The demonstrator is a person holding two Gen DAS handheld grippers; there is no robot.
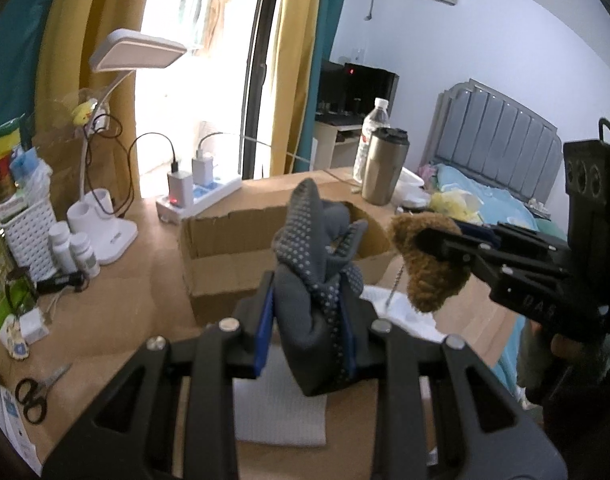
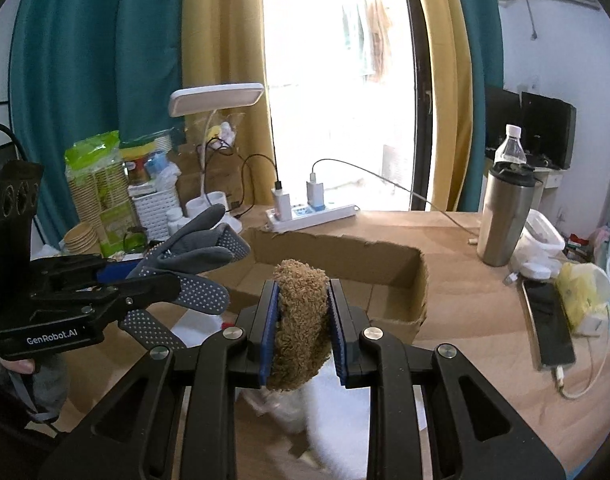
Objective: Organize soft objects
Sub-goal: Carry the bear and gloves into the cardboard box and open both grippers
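Left wrist view, lower centre: the left gripper (image 1: 307, 332) has its jaws pressed in on a grey glove (image 1: 317, 276), a soft knit dotted with pale grip bumps, its limp fingers splaying upward above the blue pads. At mid right of the same frame the right gripper (image 1: 429, 242) comes in from the side, pinching a brown fuzzy toy (image 1: 427, 260), a rounded lump of curly pile. Under both lies a white ribbed cloth (image 1: 281, 416) on the wooden table (image 1: 117, 320). Just beyond stands the cardboard box (image 1: 229, 248), open-topped with ragged torn edges; the glove's fingers cover part of its mouth.

The right wrist view shows the box (image 2: 385, 264) from above its near rim, so its brown inner walls are visible, and the toy (image 2: 301, 324) squeezed between the closed-in jaws of the right gripper (image 2: 303, 326) in the lower centre. At mid left the left gripper (image 2: 153, 276) holds the glove (image 2: 193, 256) sideways, well short of the box. Only this view shows a black phone (image 2: 549, 320) on a cable and a yellow bag (image 2: 581, 296) at the right.

Farther back sit a steel tumbler (image 1: 385, 166), a clear bottle (image 1: 375, 124), a white power strip (image 1: 201, 196) and a white desk lamp (image 1: 137, 50), with scissors (image 1: 35, 394) at the lower left. A bed (image 1: 493, 196) shows only in the left view.
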